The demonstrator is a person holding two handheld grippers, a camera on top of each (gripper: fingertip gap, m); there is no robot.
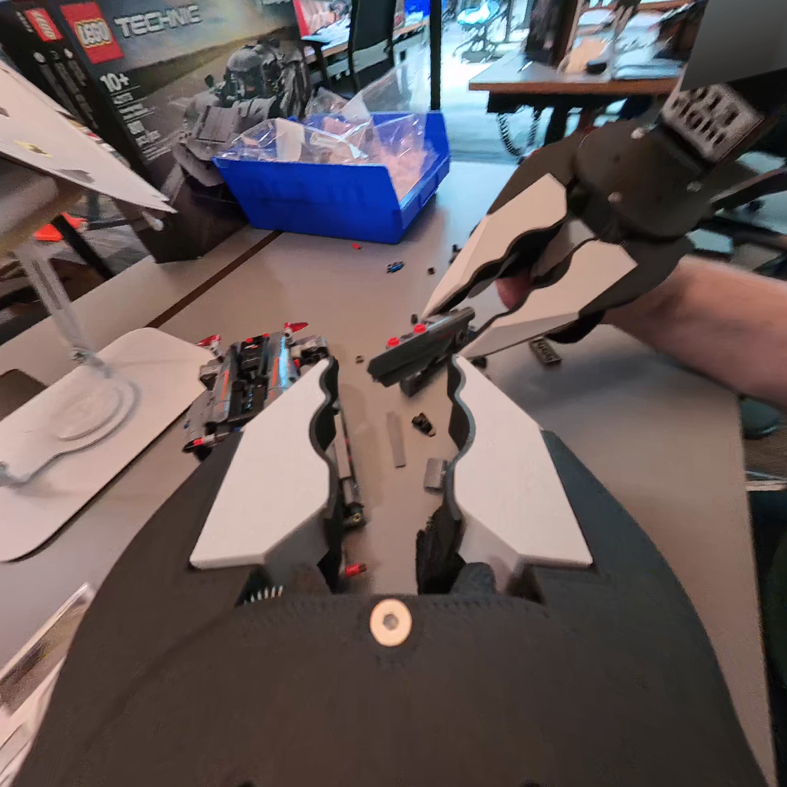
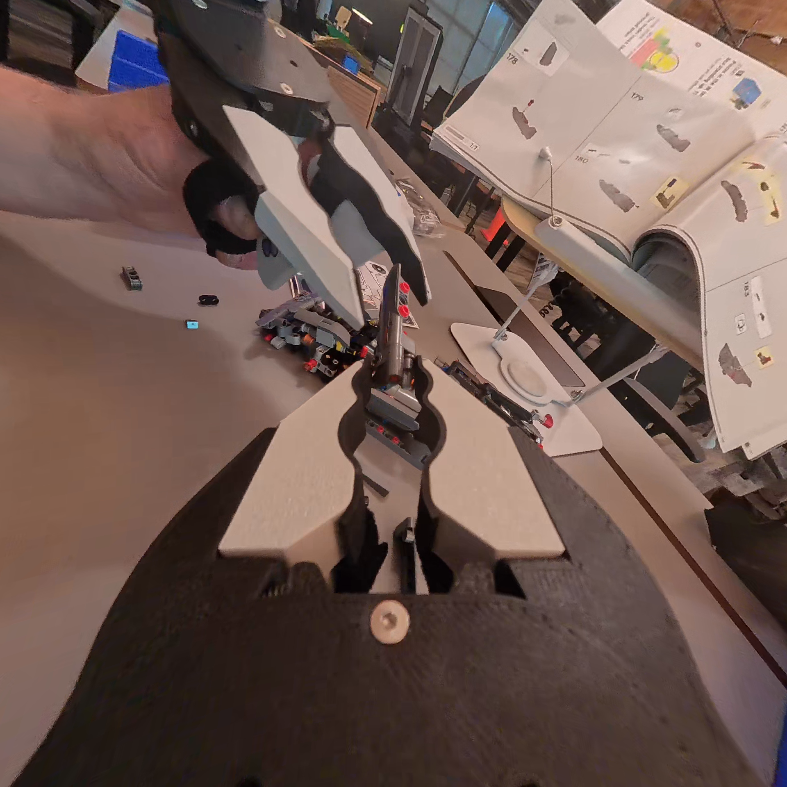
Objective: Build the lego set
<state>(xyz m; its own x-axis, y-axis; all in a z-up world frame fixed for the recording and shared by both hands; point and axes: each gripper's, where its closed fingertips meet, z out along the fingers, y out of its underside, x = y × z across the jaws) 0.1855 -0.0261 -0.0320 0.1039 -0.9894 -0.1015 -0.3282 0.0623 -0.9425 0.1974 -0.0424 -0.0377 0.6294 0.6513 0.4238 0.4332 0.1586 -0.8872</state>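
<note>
My right gripper (image 2: 392, 368) is shut on a dark grey Lego sub-assembly (image 2: 389, 332) with red pins and holds it above the table. In the left wrist view the right gripper (image 1: 447, 336) comes in from the upper right with that sub-assembly (image 1: 421, 349). My left gripper (image 1: 394, 368) is open, its fingertips on either side of the sub-assembly's free end; I cannot tell if they touch it. It also shows in the right wrist view (image 2: 392, 313). A larger black and grey Lego model (image 1: 255, 383) with red pins lies on the table to the left.
An open instruction booklet (image 2: 639, 149) rests on a stand with a white base (image 1: 85, 404). A blue bin (image 1: 340, 200) of plastic bags and the Lego box (image 1: 170, 64) stand at the back. Another grey Lego assembly (image 2: 306, 336) and small loose parts (image 1: 396, 438) lie on the table (image 2: 106, 404). Both grippers' tips are close together, under 4 cm apart.
</note>
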